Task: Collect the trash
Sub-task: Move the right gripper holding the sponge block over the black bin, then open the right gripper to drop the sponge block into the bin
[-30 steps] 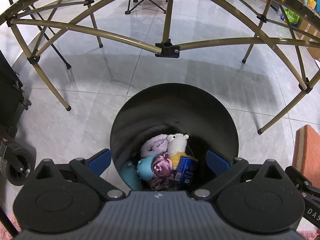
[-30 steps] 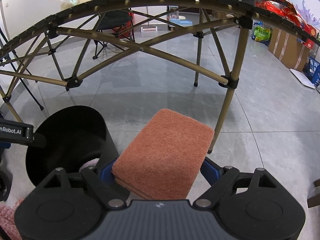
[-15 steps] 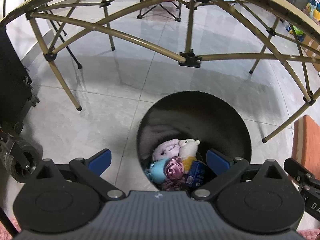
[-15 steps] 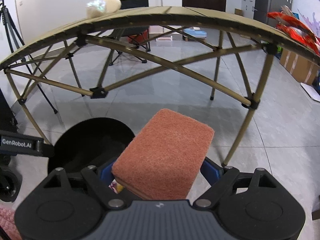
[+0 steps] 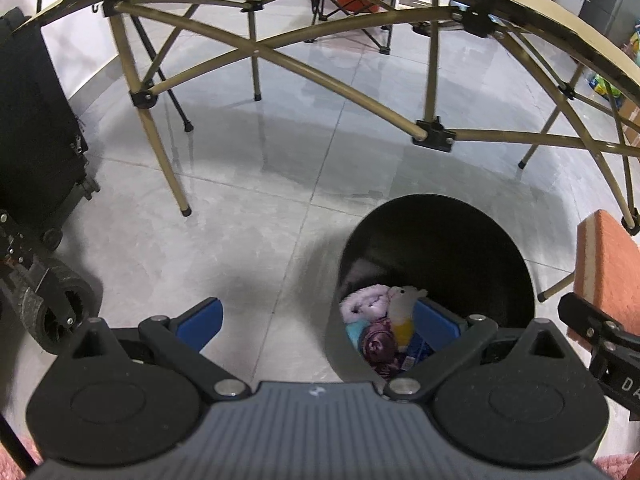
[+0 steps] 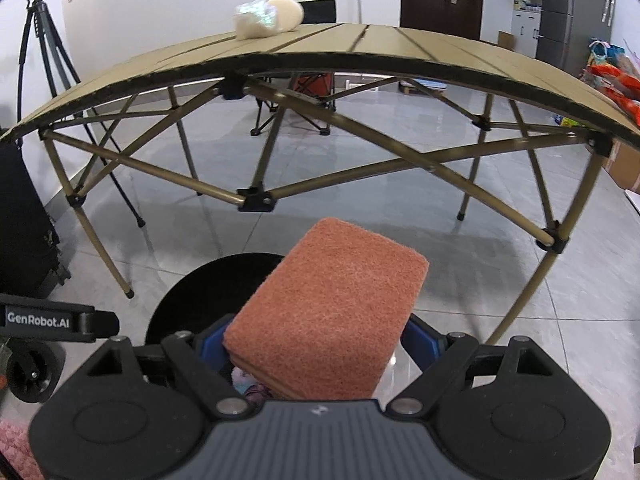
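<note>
My right gripper (image 6: 316, 340) is shut on an orange scouring sponge (image 6: 328, 312), its blue pads pressing the sponge's two sides. Directly under the sponge lies the mouth of the black round bin (image 6: 208, 284). In the left wrist view the bin (image 5: 436, 236) stands on the tiled floor at lower right, holding a lilac cloth, a small white plush, a purple wrapper and a blue packet. My left gripper (image 5: 320, 322) is open and empty, its right finger over the bin's near rim and its left finger over bare floor. The sponge (image 5: 608, 272) shows at the right edge there.
A folding camp table (image 6: 320, 56) with tan crossed legs stands just beyond the bin, a white bundle (image 6: 268, 18) on its top. A black wheeled case (image 5: 36, 128) and a tripod (image 6: 40, 48) are on the left. Red packets and boxes lie at far right.
Both grippers have shifted left and risen a little. The bin has slid from centre to the right in the left wrist view, and now sits directly beneath the held sponge in the right wrist view.
</note>
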{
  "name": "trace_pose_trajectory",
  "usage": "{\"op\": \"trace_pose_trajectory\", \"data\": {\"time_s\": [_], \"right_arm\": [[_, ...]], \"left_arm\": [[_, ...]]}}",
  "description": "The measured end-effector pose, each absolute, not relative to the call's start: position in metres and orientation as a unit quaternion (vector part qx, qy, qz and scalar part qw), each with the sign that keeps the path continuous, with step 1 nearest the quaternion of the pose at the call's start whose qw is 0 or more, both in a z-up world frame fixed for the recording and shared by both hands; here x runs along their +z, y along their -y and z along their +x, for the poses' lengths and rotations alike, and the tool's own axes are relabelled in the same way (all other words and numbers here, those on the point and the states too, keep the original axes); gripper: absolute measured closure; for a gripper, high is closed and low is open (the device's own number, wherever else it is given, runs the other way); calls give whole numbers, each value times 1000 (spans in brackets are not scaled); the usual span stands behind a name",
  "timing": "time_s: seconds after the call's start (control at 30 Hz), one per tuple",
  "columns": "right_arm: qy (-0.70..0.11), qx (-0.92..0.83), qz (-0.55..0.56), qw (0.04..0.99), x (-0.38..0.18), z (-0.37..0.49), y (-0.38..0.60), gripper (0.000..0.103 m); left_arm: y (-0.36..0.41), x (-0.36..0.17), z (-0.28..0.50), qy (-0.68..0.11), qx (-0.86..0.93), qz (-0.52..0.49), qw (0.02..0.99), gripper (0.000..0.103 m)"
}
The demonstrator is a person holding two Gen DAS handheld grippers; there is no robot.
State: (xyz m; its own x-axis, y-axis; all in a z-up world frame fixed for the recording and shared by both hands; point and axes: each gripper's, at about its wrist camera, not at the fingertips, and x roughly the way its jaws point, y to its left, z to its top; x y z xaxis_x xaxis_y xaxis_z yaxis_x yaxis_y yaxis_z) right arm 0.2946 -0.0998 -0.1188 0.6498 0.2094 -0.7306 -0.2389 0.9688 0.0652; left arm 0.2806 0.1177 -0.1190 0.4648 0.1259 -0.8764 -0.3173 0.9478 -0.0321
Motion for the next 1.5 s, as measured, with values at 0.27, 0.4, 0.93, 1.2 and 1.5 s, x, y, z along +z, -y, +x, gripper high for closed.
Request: {"op": "trace_pose_trajectory", "data": {"time_s": [0.27, 0.4, 0.93, 1.2, 1.5], "right_arm": [[-412, 136, -22, 901, -123, 305, 69, 17], [-419, 139, -25, 897, -126, 310, 55, 17], [-466, 129, -26, 875, -154, 330, 27, 17], [-478, 129, -36, 868, -164, 336, 14, 17], [-486, 134, -43, 863, -171, 338, 8, 17]], "left_arm": [[-141, -122, 272, -502, 145, -107, 846, 0], [-150, -122, 269, -501, 149, -112, 845, 0], [-175, -130, 263, -508, 167, -124, 836, 0], [-182, -132, 262, -511, 173, -128, 833, 0], [-187, -134, 261, -513, 179, -131, 829, 0]]}}
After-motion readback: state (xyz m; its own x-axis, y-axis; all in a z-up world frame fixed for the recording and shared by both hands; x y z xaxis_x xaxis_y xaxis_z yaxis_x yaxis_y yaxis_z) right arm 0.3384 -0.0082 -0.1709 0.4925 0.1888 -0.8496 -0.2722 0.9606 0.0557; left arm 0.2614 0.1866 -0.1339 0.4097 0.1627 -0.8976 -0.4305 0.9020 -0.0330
